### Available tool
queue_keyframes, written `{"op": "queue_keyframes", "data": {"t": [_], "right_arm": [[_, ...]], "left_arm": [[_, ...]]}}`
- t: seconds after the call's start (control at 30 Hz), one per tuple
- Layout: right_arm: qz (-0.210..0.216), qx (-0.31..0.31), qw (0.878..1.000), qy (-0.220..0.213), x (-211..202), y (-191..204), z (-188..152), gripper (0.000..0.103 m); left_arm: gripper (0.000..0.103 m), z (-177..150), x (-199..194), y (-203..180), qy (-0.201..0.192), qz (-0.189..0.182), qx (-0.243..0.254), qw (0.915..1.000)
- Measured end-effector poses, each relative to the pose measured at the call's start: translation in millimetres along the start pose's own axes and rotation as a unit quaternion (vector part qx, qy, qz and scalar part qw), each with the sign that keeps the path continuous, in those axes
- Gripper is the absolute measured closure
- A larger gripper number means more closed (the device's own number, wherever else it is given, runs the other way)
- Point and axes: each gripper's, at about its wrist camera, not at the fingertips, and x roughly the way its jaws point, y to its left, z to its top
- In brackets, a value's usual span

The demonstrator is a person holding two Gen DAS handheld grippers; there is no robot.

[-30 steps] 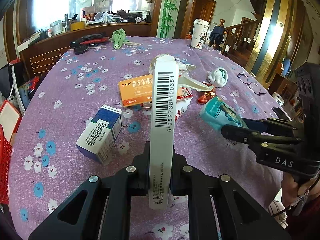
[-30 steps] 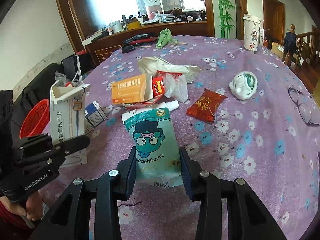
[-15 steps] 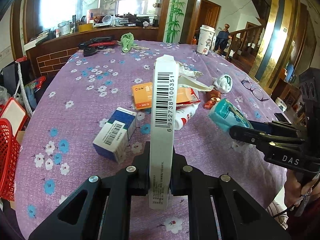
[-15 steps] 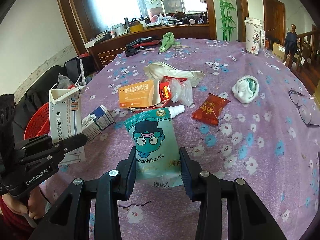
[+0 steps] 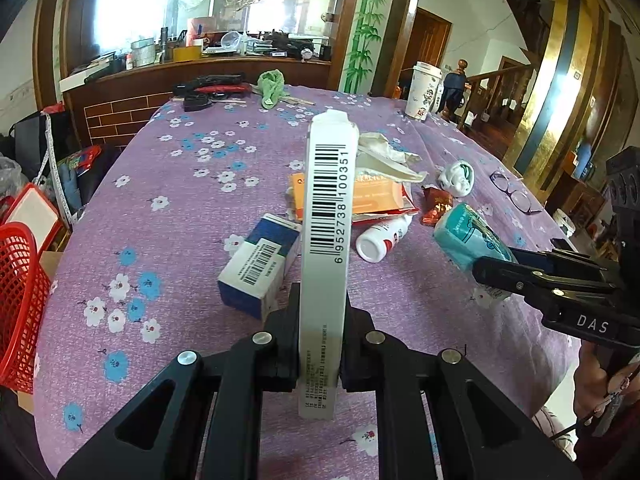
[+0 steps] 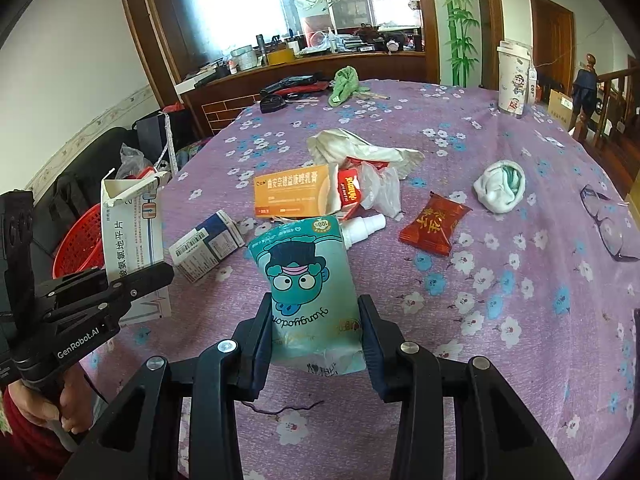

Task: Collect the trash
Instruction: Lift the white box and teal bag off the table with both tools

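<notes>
The left tool (image 5: 320, 344) is pinching a tall white cardboard box (image 5: 326, 240) at frame centre, and the right tool (image 6: 314, 336) is pinching a soft teal cartoon pouch (image 6: 306, 280), probably carrying both toward the red mesh basket (image 5: 18, 300) at the left edge.

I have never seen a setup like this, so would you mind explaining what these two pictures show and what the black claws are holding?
There is no robot here: a person holds a two-finger gripper in each hand, and a fisheye camera on each looks forward along its fingers.

The left wrist picture shows the left gripper shut on a white medicine box, seen edge-on with its barcode. The right wrist picture shows the right gripper shut on a teal cartoon pouch.

Both are held above a purple flowered tablecloth. On it lie an orange box, a blue and white box, a small white bottle, a red snack packet, crumpled wrappers and eyeglasses. A red basket stands beside the table.
</notes>
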Motion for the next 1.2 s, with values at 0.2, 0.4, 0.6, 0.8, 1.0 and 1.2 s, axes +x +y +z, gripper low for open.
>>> {"op": "queue_keyframes", "data": {"t": [0.2, 0.4, 0.6, 0.8, 1.0, 1.2], "right_arm": [[0.001, -0.010, 1.000, 0.000, -1, 12, 3, 0.060], [0.002, -0.017, 1.000, 0.004, 1, 20, 5, 0.060], [0.002, -0.026, 1.000, 0.005, 2, 30, 7, 0.060], [0.002, -0.035, 0.999, 0.008, 4, 39, 9, 0.060], [0.001, -0.045, 0.999, 0.011, 7, 49, 11, 0.060], [0.001, -0.053, 0.999, 0.012, 9, 58, 13, 0.060]], "left_arm": [[0.090, -2, -5, 12, -0.006, 0.003, -0.011, 0.9999], [0.090, -4, -11, 22, -0.010, 0.005, -0.020, 0.9997], [0.090, -5, -15, 31, -0.015, 0.008, -0.029, 0.9994], [0.090, -6, -19, 43, -0.019, 0.010, -0.039, 0.9990], [0.090, -8, -23, 54, -0.023, 0.013, -0.048, 0.9985], [0.090, -11, -25, 62, -0.025, 0.016, -0.055, 0.9980]]}}
